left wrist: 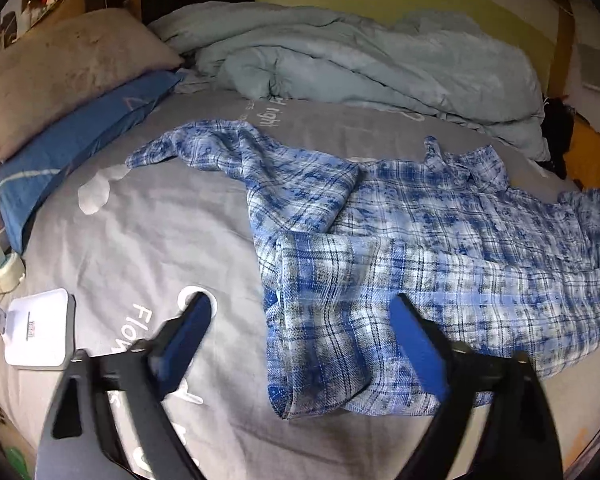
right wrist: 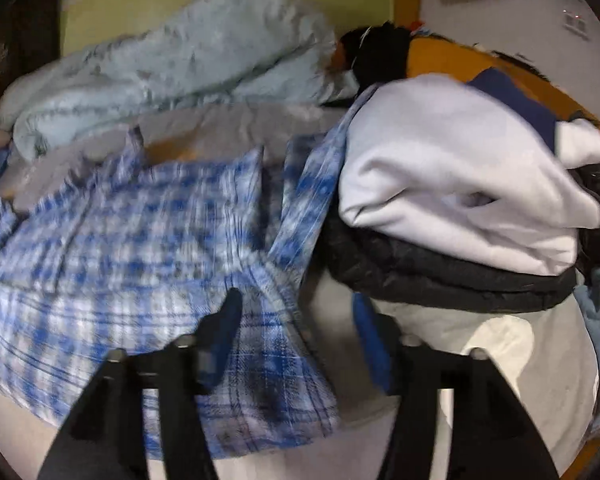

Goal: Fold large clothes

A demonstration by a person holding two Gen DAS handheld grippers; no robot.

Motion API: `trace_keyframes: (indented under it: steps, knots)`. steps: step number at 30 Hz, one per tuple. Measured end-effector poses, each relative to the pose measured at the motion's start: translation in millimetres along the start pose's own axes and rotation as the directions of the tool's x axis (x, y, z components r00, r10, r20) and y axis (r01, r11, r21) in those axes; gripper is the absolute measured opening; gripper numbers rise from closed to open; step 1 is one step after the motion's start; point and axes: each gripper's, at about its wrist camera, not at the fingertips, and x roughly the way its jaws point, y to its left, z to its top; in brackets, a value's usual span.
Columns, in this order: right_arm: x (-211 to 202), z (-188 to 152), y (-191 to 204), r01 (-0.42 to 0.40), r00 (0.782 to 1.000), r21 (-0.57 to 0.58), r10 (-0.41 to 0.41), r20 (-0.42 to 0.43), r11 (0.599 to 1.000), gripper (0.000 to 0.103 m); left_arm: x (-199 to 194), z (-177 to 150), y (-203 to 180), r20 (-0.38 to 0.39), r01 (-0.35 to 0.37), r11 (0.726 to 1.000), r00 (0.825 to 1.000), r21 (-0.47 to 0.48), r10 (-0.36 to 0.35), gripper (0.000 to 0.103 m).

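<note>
Crumpled pale-blue duvet, beige pillow, blue pillow, white power bank

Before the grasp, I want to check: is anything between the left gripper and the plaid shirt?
Nothing visible. The left gripper is open over the plaid shirt's near edge, with only the grey bed sheet beside it.

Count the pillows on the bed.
2: a beige pillow at the bed's far left edge, and a blue pillow lying against it. More may be hidden under the light-blue duvet.
</note>
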Motion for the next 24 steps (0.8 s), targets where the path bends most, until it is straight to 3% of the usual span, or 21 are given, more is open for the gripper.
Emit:
trace_keyframes:
  steps: [2, 4, 7, 9, 10, 11, 15, 17, 24]
  knots:
    - [-16, -2, -7, -0.015, 0.999, 0.027, 0.013, 0.046, 1.0, 0.09, 4, -2, 2, -0.03, 0.048, 0.999, 0.998, -0.013, -0.048, 0.055]
    - [-28, -5, -11, -0.027, 0.996, 0.054, 0.022, 0.089, 0.998, 0.096, 11, -5, 4, -0.084, 0.093, 0.995, 0.992, -0.032, -0.095, 0.053]
    - [-39, -8, -14, -0.056, 0.993, 0.07, 0.049, 0.105, 0.996, 0.099, 25, -14, 1, -0.167, 0.095, 0.995, 0.981, -0.018, -0.097, 0.049]
    - [-40, -10, -14, -0.068, 0.993, 0.068, 0.061, 0.098, 0.995, 0.1, 32, -20, -3, -0.202, 0.07, 0.997, 0.977, 0.012, -0.066, 0.029]
    - [-39, -11, -14, -0.068, 0.994, 0.061, 0.062, 0.091, 0.996, 0.1, 35, -22, -4, -0.207, 0.068, 0.997, 0.976, 0.02, -0.063, 0.01]
    - [-39, -13, -13, -0.065, 0.995, 0.052, 0.06, 0.082, 0.997, 0.1, 34, -24, -3, -0.203, 0.073, 0.997, 0.977, 0.018, -0.068, 0.005]
    - [-34, -16, -6, -0.064, 0.997, 0.018, 0.063, 0.042, 0.998, 0.1, 11, -21, -7, -0.078, -0.024, 0.995, 0.996, 0.096, 0.032, 0.003]
    - [-32, -17, -3, -0.07, 0.997, 0.014, 0.069, 0.041, 0.997, 0.1, -3, -16, -6, -0.029, -0.043, 0.994, 0.999, 0.105, 0.046, 0.003]
    - [-35, -24, 10, -0.192, 0.981, -0.036, 0.192, -0.003, 0.981, 0.091, 2, -15, -3, -0.086, -0.092, 0.987, 0.991, 0.135, 0.104, 0.013]
